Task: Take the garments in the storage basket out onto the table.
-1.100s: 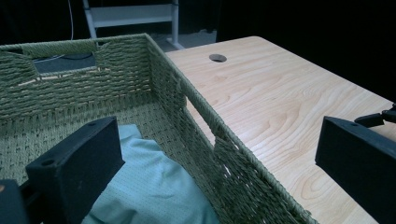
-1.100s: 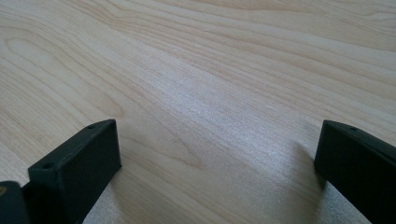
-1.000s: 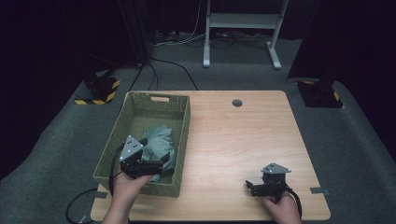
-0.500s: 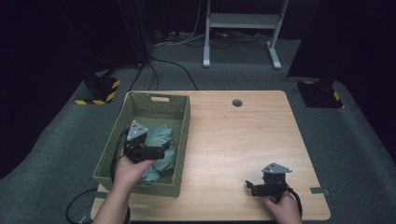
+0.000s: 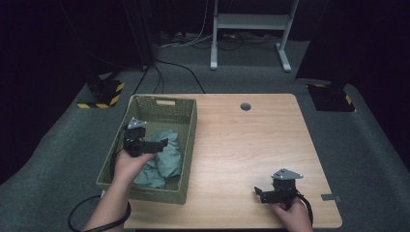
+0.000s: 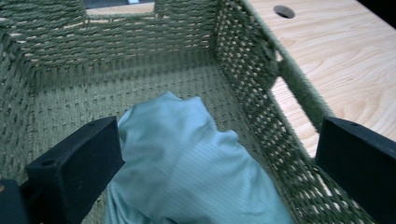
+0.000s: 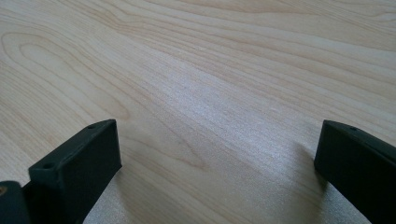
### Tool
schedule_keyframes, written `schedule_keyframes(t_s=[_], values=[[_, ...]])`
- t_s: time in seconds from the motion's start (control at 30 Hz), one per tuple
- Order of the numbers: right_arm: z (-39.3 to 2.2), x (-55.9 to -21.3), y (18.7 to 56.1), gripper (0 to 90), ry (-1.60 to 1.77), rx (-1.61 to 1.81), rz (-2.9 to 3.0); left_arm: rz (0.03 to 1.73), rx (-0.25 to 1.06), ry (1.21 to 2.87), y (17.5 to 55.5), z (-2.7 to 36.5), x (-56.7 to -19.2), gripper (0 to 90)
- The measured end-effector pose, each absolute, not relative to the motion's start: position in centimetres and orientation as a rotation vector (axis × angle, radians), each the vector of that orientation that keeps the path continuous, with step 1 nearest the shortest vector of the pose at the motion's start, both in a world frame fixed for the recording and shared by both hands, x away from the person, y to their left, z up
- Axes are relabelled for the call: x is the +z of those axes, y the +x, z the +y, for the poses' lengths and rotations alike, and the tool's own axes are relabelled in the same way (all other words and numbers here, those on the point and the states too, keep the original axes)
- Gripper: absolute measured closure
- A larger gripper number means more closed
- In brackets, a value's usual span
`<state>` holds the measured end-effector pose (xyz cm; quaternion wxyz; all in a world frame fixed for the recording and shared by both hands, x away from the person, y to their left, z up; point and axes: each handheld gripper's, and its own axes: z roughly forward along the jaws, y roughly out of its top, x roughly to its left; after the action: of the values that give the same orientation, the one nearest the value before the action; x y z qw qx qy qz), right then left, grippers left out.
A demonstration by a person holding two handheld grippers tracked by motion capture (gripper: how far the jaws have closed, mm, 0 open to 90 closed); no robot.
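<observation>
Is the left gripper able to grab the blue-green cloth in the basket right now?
Probably yes. The left gripper is open inside the green basket, and the cloth lies right between its jaws with nothing covering it. The basket wall sits close beside one jaw.

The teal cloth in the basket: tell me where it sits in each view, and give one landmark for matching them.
High view: the teal cloth lies in the near right part of the green woven basket, left of centre.
Left gripper view: it is at bottom centre, between the open jaws of the left hand-held gripper.
Right gripper view: not in it.
Shared landmark: the round hole in the wooden table.
</observation>
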<state>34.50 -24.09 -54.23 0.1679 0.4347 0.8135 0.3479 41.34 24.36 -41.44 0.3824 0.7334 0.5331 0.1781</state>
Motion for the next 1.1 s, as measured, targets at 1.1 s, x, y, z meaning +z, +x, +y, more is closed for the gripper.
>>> schedule_keyframes(t_s=[1.1], values=[[-24.0, -54.2, 34.5, 0.1, 1.236, 0.985, 2.314, 1.497, 0.27, 2.001, 44.7, 24.3, -45.8, 0.9]])
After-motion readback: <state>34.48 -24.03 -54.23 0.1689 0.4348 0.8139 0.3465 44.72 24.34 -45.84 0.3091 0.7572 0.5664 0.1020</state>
